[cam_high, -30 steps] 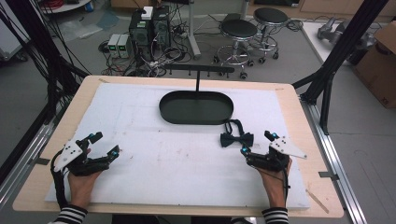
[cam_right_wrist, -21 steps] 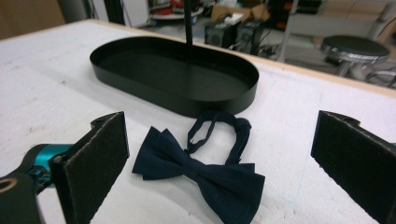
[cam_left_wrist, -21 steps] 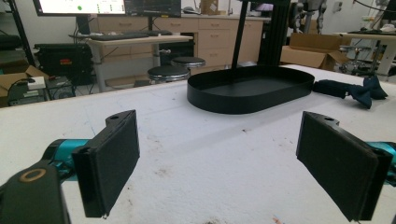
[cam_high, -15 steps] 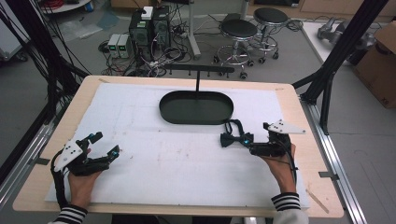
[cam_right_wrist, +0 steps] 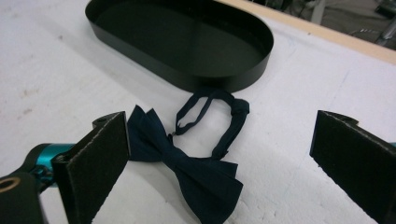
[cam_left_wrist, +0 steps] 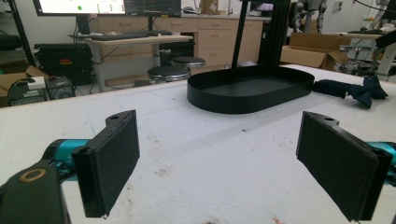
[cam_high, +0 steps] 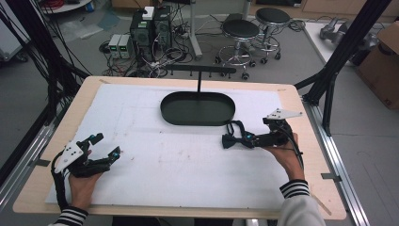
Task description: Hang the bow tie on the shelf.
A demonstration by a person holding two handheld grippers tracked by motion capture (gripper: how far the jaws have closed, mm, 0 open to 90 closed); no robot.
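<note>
1. The navy bow tie [cam_right_wrist: 187, 165] lay on the bench [cam_high: 155, 165], at about 5 o'clock from the black oval tray [cam_high: 197, 109].
2. The right gripper [cam_right_wrist: 219, 163] stood open, jaws straddling the bow; the bow's long axis ran from 10 to 4 o'clock in the right gripper view, its strap loop toward the tray.
3. The left gripper [cam_high: 104, 146], also open and empty, rested well apart at the bench's 8 o'clock; the right was judged nearer for the grasp.

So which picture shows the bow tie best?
The right gripper view: the bow tie lies close, with its wings, knot and strap loop plain. The high view shows it small beside the right claw; the left gripper view catches it far off, at the edge.
</note>
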